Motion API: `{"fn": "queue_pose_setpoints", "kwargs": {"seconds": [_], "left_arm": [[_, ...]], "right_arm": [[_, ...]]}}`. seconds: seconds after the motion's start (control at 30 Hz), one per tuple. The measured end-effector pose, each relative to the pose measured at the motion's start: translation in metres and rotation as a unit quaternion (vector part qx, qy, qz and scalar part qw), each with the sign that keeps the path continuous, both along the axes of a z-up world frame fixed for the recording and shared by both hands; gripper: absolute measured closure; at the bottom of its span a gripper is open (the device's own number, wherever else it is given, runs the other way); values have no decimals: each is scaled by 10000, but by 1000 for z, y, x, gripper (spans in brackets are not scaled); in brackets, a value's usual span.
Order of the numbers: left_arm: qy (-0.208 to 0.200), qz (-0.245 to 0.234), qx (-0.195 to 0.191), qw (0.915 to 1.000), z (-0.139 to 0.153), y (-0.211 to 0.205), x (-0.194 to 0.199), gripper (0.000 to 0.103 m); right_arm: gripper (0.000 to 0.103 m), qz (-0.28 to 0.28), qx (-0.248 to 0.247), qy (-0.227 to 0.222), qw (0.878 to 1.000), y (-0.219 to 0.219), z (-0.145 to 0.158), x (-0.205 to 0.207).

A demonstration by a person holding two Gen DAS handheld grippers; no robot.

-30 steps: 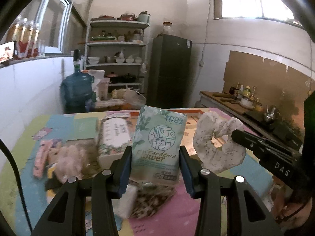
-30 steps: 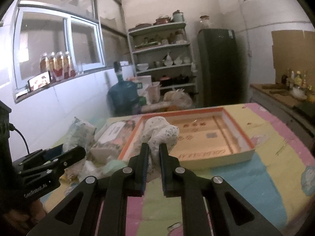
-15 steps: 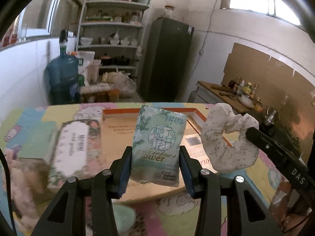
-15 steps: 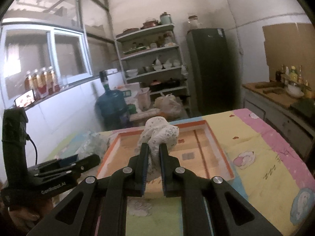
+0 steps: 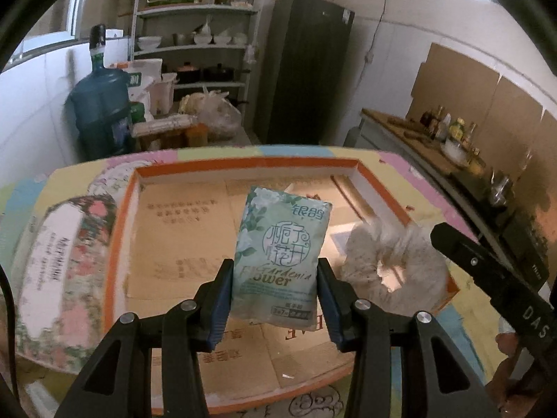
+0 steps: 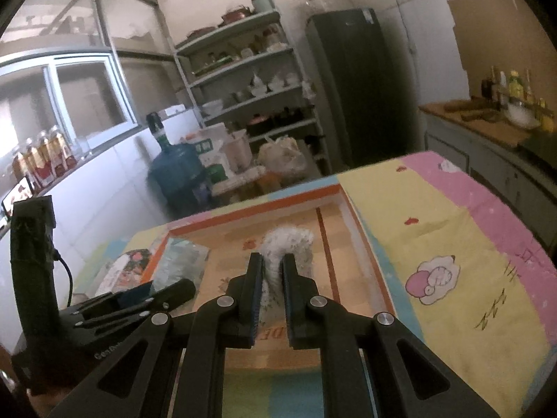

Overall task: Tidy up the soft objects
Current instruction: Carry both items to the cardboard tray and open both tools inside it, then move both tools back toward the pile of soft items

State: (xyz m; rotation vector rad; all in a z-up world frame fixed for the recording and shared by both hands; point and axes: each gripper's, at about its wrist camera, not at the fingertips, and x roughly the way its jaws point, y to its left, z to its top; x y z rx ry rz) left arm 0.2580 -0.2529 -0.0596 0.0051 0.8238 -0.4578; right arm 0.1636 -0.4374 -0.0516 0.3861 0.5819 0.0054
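My left gripper [image 5: 275, 299] holds the green tissue pack [image 5: 282, 261] upright between its fingers [image 5: 217, 304]; both blue pads press on the lower sides of the pack, and its printed face is turned toward the camera; the pack hangs above the floor of the orange-rimmed tray [image 5: 118, 230], roughly over the tray's middle.

My right gripper [image 6: 271, 299] is closed down narrow on the white speckled scrunchie [image 6: 289, 247]; the fabric bulges up above the fingertips and is pinched thin between the two pads; the scrunchie sits over the right part of the orange-rimmed tray, just inside the tray's right wall; in the left wrist view the same scrunchie [image 5: 393, 264] shows as a loop beside the tissue pack, on the tray's right side, with the right gripper reaching in from beyond the tray's right rim.

The tray rests on the worktop [image 6: 435, 230], which is covered with a pastel cartoon-print cloth; the tray's floor is plain brown card with printed text.

Outside the tray's left rim lies a floral wet-wipes pack [image 5: 62, 271], flat on the worktop, just beside the rim; the view there is blurred, so it may or may not touch the rim.

Beyond the tray's far rim stand a blue water jug [image 5: 101, 111], a shelf unit [image 5: 198, 35] with dishes, and a dark refrigerator [image 5: 306, 66].
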Motion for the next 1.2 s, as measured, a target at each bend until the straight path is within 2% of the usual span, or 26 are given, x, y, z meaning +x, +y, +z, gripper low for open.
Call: {"fn": "queue_pose_setpoints", "kwargs": {"seconds": [0.17, 0.3, 0.4, 0.43, 0.47, 0.5, 0.63, 0.7, 0.83, 0.9, 1.0, 1.07, 1.2], "left_arm": [[265, -51, 172, 9995, -20, -13, 6, 57], [204, -140, 231, 9994, -24, -16, 7, 54], [151, -319, 292, 9989, -24, -18, 6, 43], [191, -359, 340, 9986, -25, -19, 6, 33], [227, -359, 355, 9985, -26, -19, 5, 26], [236, -366, 323, 9985, -27, -18, 4, 24], [-65, -344, 192, 9992, -21, -11, -6, 16], [-218, -392, 112, 9989, -14, -8, -13, 14], [-607, -573, -132, 9964, 5, -2, -34, 13], [-671, -673, -129, 9954, 13, 1, -43, 12], [-624, -739, 7, 9953, 21, 6, -55, 12], [-707, -591, 65, 9957, 27, 17, -64, 13], [-817, -168, -218, 9963, 42, 56, -79, 15]], "right_arm": [[91, -24, 40, 239, 9997, -6, -15, 7], [91, -4, 141, 285, 9995, -11, -21, 8], [88, -1, 181, 190, 9997, -12, -21, 2], [87, -8, 198, 151, 9997, -11, -21, 0], [82, -18, 215, 111, 9997, -12, -21, -1], [77, -32, 235, 62, 9997, -12, -20, -4], [67, -131, 168, -40, 9998, -9, -17, -15], [55, -220, 146, -110, 9996, -8, -14, -24], [40, -373, 252, -352, 9984, -6, -4, -45], [30, -473, 330, -505, 9971, -3, 3, -59], [26, -537, 407, -779, 9947, 5, 14, -79], [25, -542, 412, -910, 9935, 12, 21, -89], [24, -556, 431, -1247, 9897, 32, 38, -111]]}}
